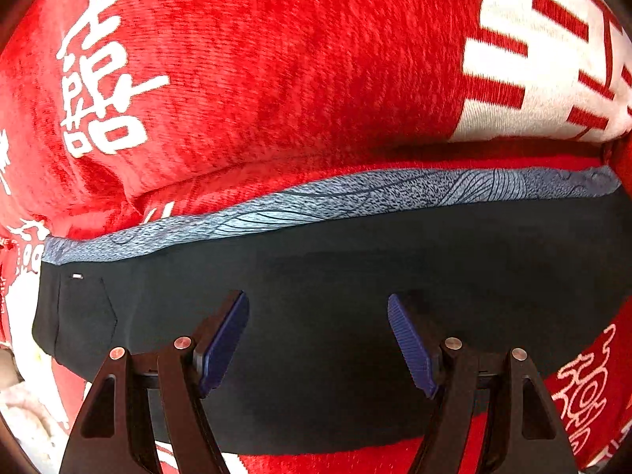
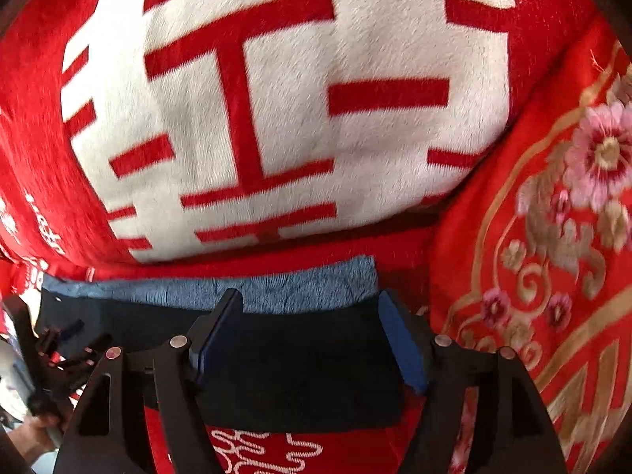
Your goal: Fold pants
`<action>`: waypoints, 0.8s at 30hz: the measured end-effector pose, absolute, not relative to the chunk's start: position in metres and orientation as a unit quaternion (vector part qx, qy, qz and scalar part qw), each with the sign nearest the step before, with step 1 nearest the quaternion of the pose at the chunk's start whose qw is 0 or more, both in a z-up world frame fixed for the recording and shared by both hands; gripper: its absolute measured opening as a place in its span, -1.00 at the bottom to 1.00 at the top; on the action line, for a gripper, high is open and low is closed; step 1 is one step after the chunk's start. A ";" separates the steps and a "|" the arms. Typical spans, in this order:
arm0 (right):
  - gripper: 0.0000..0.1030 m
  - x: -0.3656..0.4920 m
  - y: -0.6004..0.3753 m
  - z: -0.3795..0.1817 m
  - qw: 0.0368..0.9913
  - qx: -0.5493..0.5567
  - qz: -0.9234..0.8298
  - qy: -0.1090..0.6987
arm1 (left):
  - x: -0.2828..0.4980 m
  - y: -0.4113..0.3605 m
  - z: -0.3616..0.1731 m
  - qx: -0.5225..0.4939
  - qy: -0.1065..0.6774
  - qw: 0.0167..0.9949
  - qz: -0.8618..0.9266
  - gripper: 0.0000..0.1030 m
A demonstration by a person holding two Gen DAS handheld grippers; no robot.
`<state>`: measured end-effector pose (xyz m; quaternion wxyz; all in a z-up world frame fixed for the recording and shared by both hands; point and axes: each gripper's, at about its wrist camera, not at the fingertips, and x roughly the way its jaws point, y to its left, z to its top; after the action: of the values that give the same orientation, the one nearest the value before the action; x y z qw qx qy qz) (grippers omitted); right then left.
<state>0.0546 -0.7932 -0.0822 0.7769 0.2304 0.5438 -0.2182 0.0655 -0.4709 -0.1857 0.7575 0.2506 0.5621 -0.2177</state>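
Observation:
Dark navy pants (image 1: 316,276) lie folded flat on a red blanket, with a pale blue patterned band (image 1: 355,197) along the far edge. My left gripper (image 1: 318,308) is open and empty, its blue pads just above the dark cloth. In the right wrist view the pants (image 2: 300,355) end at their right edge. My right gripper (image 2: 310,308) is open over that end, with one pad beside the cloth's right edge. The left gripper (image 2: 63,347) shows at the far left.
A red blanket with white characters (image 1: 276,59) covers the surface and rises in a bulge behind the pants (image 2: 276,98). A red cloth with gold and pink flowers (image 2: 553,217) lies to the right.

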 end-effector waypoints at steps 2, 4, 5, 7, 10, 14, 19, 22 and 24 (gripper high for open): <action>0.45 0.058 -0.803 -0.097 0.751 0.225 -0.235 0.575 | 0.063 -0.475 -0.189 0.252 0.563 0.756 -0.218 0.44; 0.38 0.060 -0.806 -0.117 0.727 0.224 -0.240 0.603 | 0.059 -0.480 -0.192 0.256 0.562 0.756 -0.218 0.44; 0.34 0.061 -0.805 -0.123 0.721 0.220 -0.239 0.612 | 0.057 -0.483 -0.193 0.257 0.563 0.755 -0.218 0.44; -0.01 0.066 -0.803 -0.148 0.697 0.210 -0.237 0.643 | 0.052 -0.488 -0.197 0.263 0.561 0.755 -0.215 0.44; -0.55 0.067 -0.808 -0.164 0.684 0.204 -0.247 0.655 | 0.053 -0.497 -0.202 0.255 0.566 0.756 -0.209 0.44; -0.58 0.071 -0.820 -0.159 0.702 0.197 -0.256 0.635 | 0.064 -0.511 -0.210 0.252 0.564 0.761 -0.199 0.56; -0.13 0.060 -0.819 -0.147 0.697 0.229 -0.275 0.621 | 0.069 -0.498 -0.187 0.242 0.562 0.764 -0.204 0.61; -0.06 0.050 -0.793 -0.124 0.716 0.218 -0.266 0.607 | 0.081 -0.467 -0.170 0.246 0.545 0.779 -0.187 0.61; -0.06 0.049 -0.769 -0.115 0.730 0.221 -0.237 0.602 | 0.095 -0.442 -0.169 0.243 0.550 0.782 -0.164 0.61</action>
<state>0.0492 -0.7691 -0.1153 0.7296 0.2215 0.6020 -0.2372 0.0947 -0.4417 -0.1689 0.7819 0.2432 0.5500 -0.1645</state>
